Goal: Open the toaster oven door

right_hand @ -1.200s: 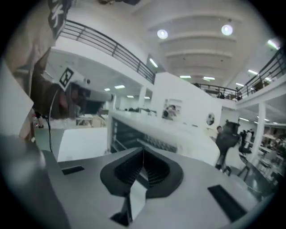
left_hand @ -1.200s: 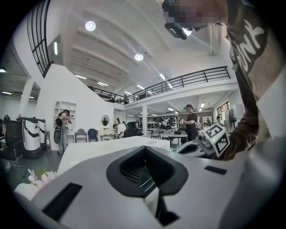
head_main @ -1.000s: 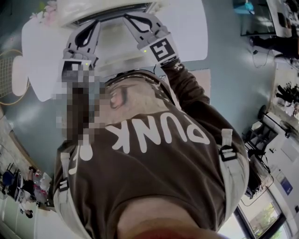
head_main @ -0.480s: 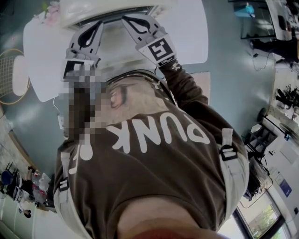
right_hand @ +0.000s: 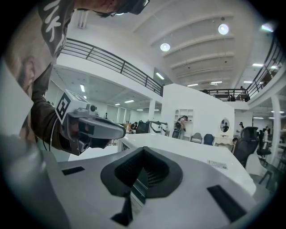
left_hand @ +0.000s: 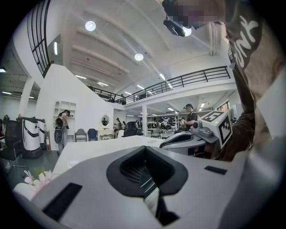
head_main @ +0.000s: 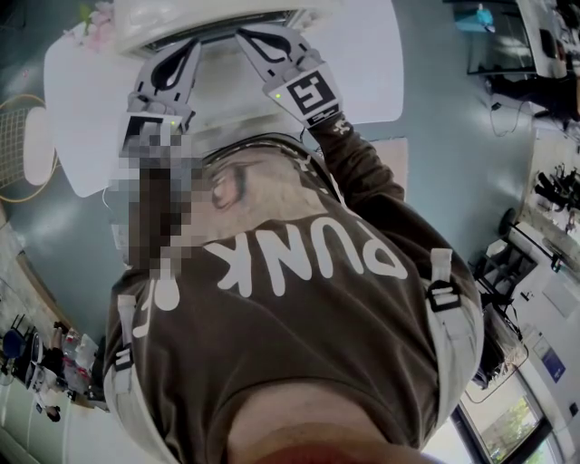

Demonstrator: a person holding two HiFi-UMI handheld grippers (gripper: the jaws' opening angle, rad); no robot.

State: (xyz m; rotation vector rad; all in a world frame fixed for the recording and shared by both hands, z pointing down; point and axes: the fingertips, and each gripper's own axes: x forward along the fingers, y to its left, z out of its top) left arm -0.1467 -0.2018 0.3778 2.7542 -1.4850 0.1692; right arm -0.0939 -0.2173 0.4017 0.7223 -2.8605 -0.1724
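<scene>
left claw (head_main: pixel 185 45): narrow, jaws almost together, pinched on a thin pale strip in the gap; I read that strip as the door handle (left_hand: pixel 149 188), not certain; right claw (head_main: pixel 246 36): same state, narrow, same kind of strip between the jaws; both tips sit on the top front edge of the toaster oven (head_main: pixel 217 11), left claw towards its left part, right claw near its middle, the two just beside each other; dark band under the oven's top is the oven door (head_main: pixel 217 33); looks shut or barely cracked, can't tell which; oven stands on the white desk (head_main: pixel 362 63); pink flowers (head_main: pixel 91 23) just left of the oven; person's brown shirt fills the near side.

Step, my read: grip on the handle is made, pull not begun; next: draw both claws together towards the body and down in an arc, presumably round a bottom hinge; keep both level so the handle doesn't twist; watch the oven sliding on the desk.
</scene>
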